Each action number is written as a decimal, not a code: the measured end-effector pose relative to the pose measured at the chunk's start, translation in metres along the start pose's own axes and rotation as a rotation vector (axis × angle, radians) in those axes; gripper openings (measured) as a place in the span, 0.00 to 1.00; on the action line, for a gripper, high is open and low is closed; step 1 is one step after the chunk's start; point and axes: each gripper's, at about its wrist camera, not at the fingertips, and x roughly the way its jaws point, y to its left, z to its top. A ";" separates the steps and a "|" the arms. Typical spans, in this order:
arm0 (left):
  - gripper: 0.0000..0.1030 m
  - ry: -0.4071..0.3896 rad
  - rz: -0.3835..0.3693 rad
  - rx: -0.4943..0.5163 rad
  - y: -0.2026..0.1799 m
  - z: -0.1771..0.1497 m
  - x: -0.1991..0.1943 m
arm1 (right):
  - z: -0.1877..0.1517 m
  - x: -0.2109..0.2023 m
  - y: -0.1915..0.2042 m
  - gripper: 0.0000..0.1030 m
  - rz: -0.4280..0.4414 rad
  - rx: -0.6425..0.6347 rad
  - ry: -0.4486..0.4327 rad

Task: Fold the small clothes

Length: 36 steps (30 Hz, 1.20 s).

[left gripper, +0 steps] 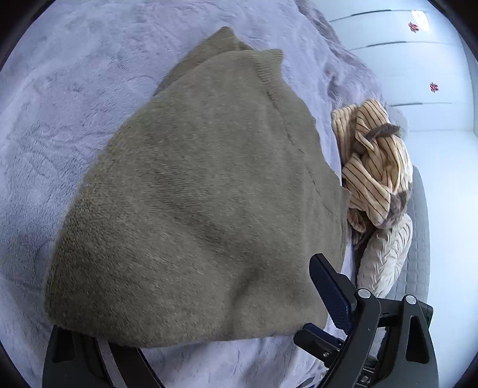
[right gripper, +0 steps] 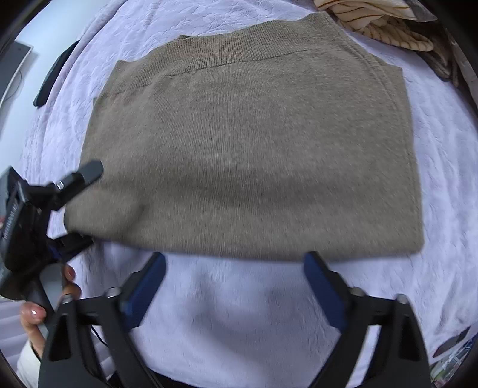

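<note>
A folded olive-brown knit garment (right gripper: 248, 143) lies flat on the lilac blanket (right gripper: 239, 304); it also fills the left wrist view (left gripper: 203, 203). My right gripper (right gripper: 234, 268) is open and empty, its blue-padded fingers (right gripper: 319, 277) just short of the garment's near edge. My left gripper (right gripper: 76, 206) is open at the garment's near left corner, one finger above the cloth and one below. In the left wrist view the cloth hides the left finger and only the right finger (left gripper: 328, 286) shows.
A crumpled cream striped garment (left gripper: 376, 161) and a pale quilted piece (left gripper: 385, 256) lie beside the folded garment near the bed edge; the striped one shows at top right (right gripper: 376, 18). A dark flat object (right gripper: 53, 77) lies at the blanket's left edge. White wall beyond.
</note>
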 end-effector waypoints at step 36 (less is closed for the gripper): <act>0.21 -0.129 0.227 0.151 -0.029 -0.002 -0.003 | 0.057 0.011 -0.008 0.31 0.185 -0.123 0.147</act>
